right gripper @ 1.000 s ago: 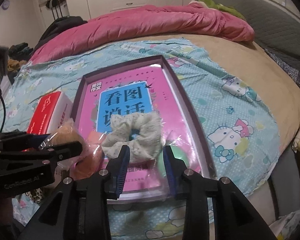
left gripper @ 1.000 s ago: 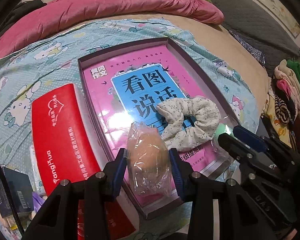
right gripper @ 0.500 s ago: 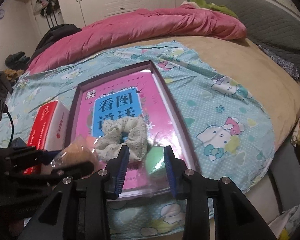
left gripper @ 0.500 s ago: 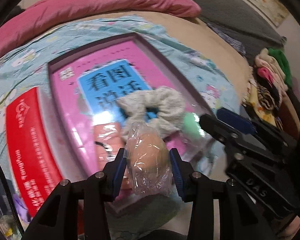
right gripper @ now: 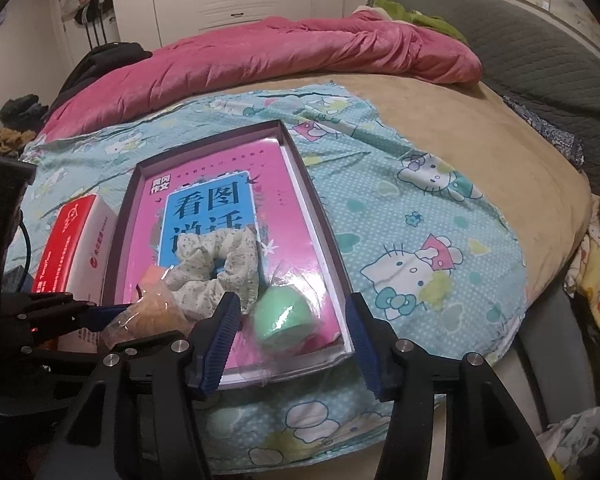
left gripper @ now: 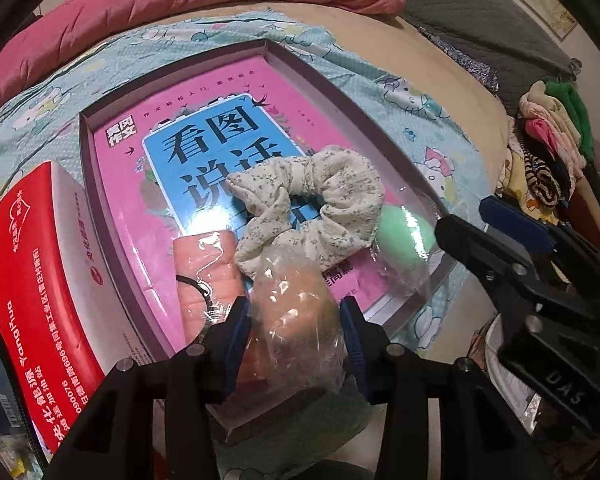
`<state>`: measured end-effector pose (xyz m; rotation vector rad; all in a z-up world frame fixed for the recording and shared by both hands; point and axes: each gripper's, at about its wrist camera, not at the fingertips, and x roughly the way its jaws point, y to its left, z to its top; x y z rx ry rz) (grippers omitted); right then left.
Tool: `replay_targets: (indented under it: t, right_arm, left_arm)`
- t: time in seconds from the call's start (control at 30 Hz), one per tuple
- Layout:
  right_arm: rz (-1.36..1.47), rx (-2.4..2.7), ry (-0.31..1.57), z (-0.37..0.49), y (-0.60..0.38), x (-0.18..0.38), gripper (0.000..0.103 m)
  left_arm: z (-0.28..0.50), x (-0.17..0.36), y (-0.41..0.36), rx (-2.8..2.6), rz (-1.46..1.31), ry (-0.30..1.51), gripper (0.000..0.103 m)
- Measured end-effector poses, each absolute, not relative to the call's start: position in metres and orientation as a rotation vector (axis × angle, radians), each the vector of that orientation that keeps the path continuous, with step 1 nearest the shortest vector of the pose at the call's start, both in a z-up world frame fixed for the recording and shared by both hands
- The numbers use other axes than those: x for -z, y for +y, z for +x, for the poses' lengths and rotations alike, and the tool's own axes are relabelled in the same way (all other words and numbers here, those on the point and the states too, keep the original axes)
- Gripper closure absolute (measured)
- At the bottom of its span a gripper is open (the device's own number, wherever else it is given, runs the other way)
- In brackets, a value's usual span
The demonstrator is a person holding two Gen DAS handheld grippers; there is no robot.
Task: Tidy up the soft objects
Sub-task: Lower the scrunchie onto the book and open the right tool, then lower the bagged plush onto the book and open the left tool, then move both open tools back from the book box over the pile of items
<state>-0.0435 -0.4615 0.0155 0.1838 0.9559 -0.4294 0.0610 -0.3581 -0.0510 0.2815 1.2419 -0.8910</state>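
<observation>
Below us, our left gripper (left gripper: 296, 330) clenches a plastic-wrapped tan sponge (left gripper: 296, 320) low over the near end of the shallow box (left gripper: 85, 168) on the bed. Our right gripper (right gripper: 290, 338) stands released, its jaws having just been opening, with the wrapped green sponge (right gripper: 282, 322) lying loose between them on the pink book (right gripper: 292, 216). A floral scrunchie (right gripper: 220, 268) rests just beside it, touching an orange sponge (left gripper: 204, 268).
</observation>
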Motion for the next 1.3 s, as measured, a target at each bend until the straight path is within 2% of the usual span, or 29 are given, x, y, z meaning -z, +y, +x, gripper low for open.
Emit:
replay_targets:
  t: [0.37,0.47,0.8,1.3]
  right_arm:
    - [0.181,0.436,0.954,-0.046,-0.46,-0.02,0.043]
    - [0.188,0.442,0.949,-0.047,-0.461,-0.022,0.038]
    - [0.181,0.474,0.929,-0.052,-0.462,-0.031,0.03]
    - [0.153,0.494,0.893,-0.056,-0.45,-0.051,0.028]
  left_arm:
    - [0.06,0.045,-0.353,0.901,0.286,1.225,0.05]
    - [0.057,0.038,-0.351,0.902,0.286,1.217,0.049]
    - [0.048,0.014,-0.34,0.908,0.285,1.161,0.045]
    - [0.041,-0.024,-0.311,0.843,0.26,1.073,0.039]
